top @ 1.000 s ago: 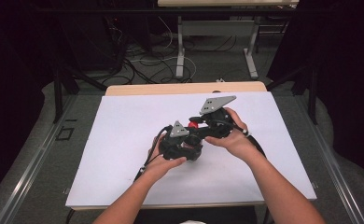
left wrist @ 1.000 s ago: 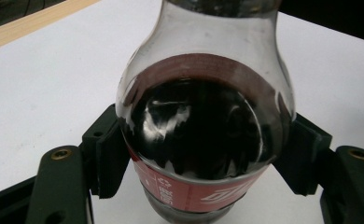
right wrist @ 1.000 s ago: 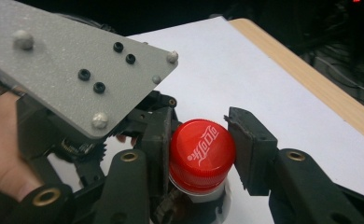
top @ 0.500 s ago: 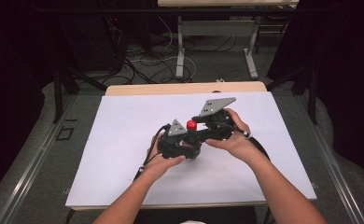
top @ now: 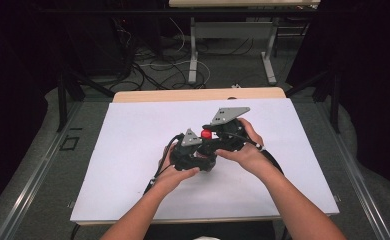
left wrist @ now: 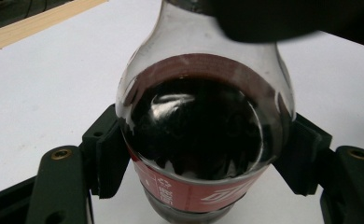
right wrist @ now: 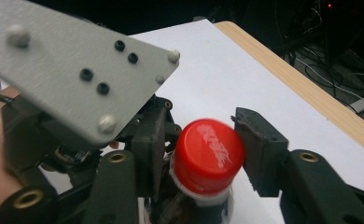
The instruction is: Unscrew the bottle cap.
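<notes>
Two grippers meet near the middle of the high view, above a white table (top: 133, 150). The left gripper (left wrist: 199, 154) pinches the body of a cola bottle (left wrist: 199, 140): in the left gripper view both black pads press against the dark, rounded glass just above the red label, low in the frame. The right gripper (right wrist: 203, 154) straddles the bottle's red cap (right wrist: 208, 156) at lower centre of its own view; its jaws have just been closing, one pad touches the cap's left side, and the right pad stands just beside it with a slim gap.
</notes>
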Demonstrator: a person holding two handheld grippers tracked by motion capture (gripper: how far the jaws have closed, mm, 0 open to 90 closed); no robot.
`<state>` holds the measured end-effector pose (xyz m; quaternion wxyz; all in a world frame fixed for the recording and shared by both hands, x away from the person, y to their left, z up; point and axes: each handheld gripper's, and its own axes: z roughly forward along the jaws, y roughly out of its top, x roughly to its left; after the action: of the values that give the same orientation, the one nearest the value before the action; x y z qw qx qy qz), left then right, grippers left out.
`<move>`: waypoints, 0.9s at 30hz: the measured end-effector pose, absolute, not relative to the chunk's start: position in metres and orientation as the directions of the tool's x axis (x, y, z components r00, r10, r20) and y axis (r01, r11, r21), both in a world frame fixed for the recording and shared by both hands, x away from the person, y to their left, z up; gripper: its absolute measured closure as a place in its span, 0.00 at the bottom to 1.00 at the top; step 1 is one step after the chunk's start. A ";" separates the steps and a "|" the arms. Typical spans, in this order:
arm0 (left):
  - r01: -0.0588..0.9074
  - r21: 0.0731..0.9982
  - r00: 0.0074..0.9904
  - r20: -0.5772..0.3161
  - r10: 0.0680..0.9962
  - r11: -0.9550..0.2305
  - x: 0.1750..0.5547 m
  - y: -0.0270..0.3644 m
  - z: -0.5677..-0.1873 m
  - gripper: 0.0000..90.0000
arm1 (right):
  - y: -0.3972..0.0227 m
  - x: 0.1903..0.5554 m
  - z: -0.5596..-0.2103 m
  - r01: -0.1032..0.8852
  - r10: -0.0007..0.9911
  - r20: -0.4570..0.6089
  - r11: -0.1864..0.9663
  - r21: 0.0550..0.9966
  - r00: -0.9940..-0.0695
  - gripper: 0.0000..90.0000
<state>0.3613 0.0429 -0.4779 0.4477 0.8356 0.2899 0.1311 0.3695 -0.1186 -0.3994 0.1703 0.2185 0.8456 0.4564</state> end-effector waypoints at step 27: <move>0.377 0.832 0.782 -0.050 0.621 -0.407 0.362 0.045 -0.476 0.33 | -0.122 0.363 -0.392 0.160 0.495 -0.154 0.533 0.831 -0.855 0.54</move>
<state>0.3618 0.0445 -0.4759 0.4534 0.8279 0.3014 0.1349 0.3630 -0.1222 -0.3920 0.1893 0.1916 0.8549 0.4434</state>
